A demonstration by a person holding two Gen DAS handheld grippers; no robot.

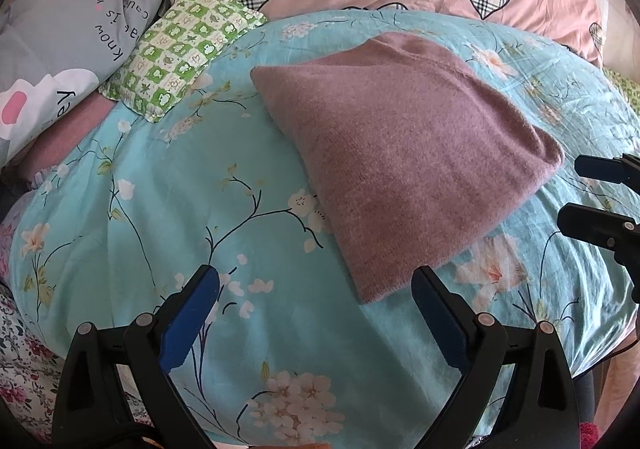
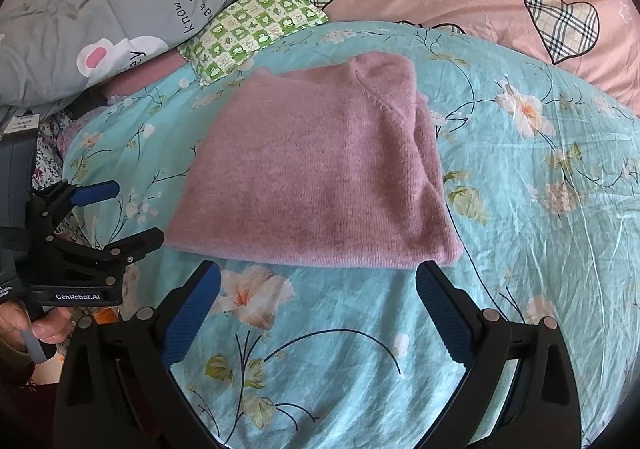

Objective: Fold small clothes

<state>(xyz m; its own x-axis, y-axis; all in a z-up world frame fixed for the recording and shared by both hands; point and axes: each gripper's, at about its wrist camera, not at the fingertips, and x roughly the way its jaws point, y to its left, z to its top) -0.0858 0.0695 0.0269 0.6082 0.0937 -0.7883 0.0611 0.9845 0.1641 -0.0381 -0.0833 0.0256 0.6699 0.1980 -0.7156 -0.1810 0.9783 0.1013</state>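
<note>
Ahead, folded mauve sweater (image 2: 320, 177) between both open tongs, apparently untouched.

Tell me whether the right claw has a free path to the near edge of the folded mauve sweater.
Probably yes. The right claw is open and empty, and the mauve sweater lies just ahead of its fingertips on the floral quilt, with only bare quilt between. The left claw sits off to the side.

Bare quilt (image 2: 540, 249) flanks the folded sweater (image 2: 320, 177); pillows (image 2: 256, 25) crowd behind

Green checked pillow (image 1: 176, 49) beside grey printed pillow (image 1: 60, 41), floral quilt (image 1: 240, 177) beneath
</note>
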